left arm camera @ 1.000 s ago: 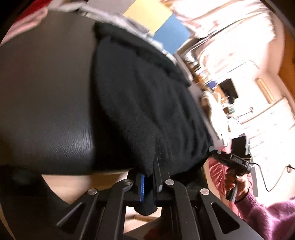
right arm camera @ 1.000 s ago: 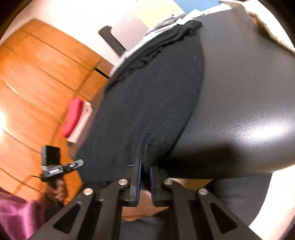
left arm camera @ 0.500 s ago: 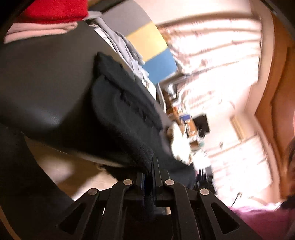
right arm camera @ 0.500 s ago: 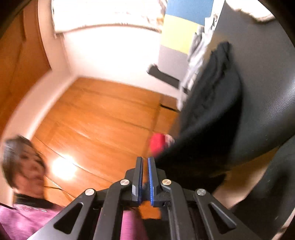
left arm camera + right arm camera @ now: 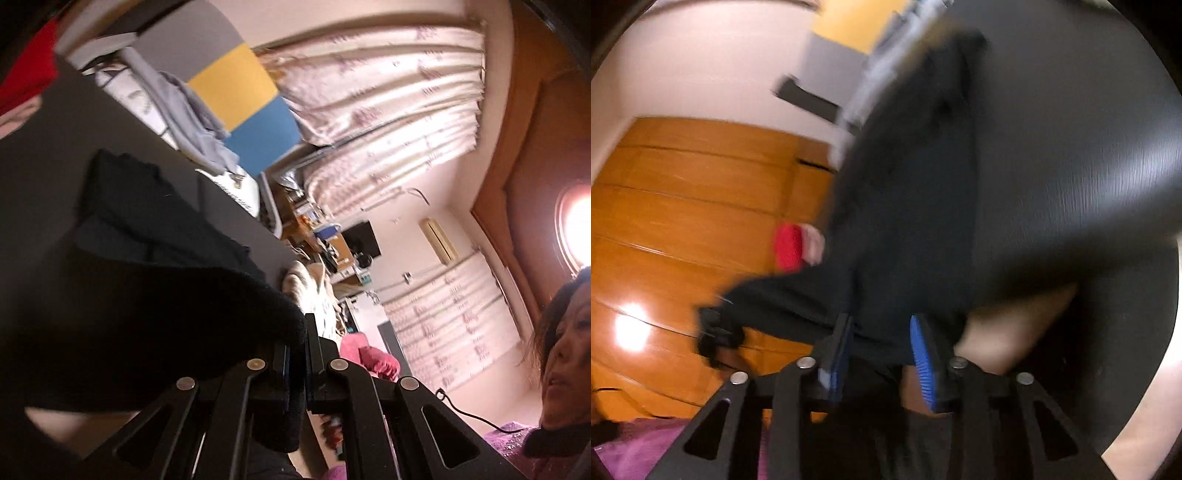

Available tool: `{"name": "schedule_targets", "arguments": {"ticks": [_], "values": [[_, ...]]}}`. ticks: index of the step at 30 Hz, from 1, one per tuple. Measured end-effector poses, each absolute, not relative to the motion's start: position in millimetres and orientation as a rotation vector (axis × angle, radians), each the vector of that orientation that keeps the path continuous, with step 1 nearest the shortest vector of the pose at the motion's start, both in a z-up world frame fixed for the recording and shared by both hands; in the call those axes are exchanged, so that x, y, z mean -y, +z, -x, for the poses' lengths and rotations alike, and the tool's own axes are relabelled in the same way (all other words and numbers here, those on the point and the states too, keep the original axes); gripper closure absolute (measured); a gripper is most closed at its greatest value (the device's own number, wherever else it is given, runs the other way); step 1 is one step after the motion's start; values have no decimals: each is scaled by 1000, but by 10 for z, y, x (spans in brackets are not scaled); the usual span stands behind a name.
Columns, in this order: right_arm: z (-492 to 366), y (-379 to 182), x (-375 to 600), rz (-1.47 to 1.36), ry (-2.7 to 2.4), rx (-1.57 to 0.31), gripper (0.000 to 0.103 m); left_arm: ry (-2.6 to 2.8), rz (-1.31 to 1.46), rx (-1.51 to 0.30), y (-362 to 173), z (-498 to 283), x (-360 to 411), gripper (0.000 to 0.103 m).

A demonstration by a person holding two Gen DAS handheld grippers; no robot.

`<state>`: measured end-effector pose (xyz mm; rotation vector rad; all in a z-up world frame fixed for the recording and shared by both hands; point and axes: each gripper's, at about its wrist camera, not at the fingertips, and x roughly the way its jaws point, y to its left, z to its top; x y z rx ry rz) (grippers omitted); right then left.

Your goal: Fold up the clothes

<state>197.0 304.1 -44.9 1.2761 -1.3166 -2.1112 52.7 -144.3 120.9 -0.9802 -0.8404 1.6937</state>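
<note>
Black fleece-like cloth fills the lower left of the left wrist view, where the left gripper (image 5: 297, 354) clamps a thick fold of the black garment (image 5: 155, 317) between jaws drawn tight together. The rest of that garment lies rumpled on a dark, smooth leather-look surface (image 5: 55, 147), its far folds soft and hard to separate from the surface in the dim light. Grey clothing (image 5: 192, 122) is heaped beyond it, and a red item (image 5: 29, 85) is cut off at the upper left edge. Yellow and blue panels (image 5: 251, 110) stand behind, with pale pleated curtains (image 5: 388, 92) across the window. A person in a magenta top (image 5: 513, 443) is partly cut off at the right edge; a magenta sleeve (image 5: 369, 358) shows just past the gripper.

Motion blur smears the right wrist view. The right gripper (image 5: 882, 354) has its jaws opening, the ribbed blue pads (image 5: 921, 362) standing apart, with the hem of the black garment (image 5: 908, 203) hanging between them; whether the cloth touches either pad cannot be told through the blur. The garment runs up along the glossy, grained dark surface (image 5: 1089, 147). Orange wooden panelling (image 5: 683, 206) fills the left, a folded red and pink pile (image 5: 794, 245) sits against it, and the other gripper (image 5: 716, 332) is a dark blur at the garment's corner.
</note>
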Motion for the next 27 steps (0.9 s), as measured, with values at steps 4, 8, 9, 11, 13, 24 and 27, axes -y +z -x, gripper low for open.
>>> {"name": "schedule_targets", "arguments": {"ticks": [4, 8, 9, 11, 13, 24, 27], "values": [[-1828, -767, -2704, -1499, -2105, 1181, 58, 1659, 959, 835, 1327, -430, 1304, 98], [-1659, -984, -2455, -1557, -1973, 1201, 58, 1654, 916, 827, 1464, -316, 1122, 98], [-1600, -1012, -2409, -1547, -1974, 1201, 57, 1655, 905, 819, 1500, -283, 1096, 98], [-1501, -1063, -2370, -1553, -2014, 1196, 57, 1654, 894, 815, 1548, -245, 1052, 98], [-1420, -1118, -2349, -1547, -2039, 1210, 57, 1659, 893, 817, 1563, -221, 1048, 98], [-1552, -557, -2670, -1028, -1783, 1510, 96, 1737, 948, 858, 1331, -142, 1374, 98], [-1400, -131, -3122, -879, -1898, 1527, 96, 1765, 982, 904, 1101, 38, 1415, 98]]}}
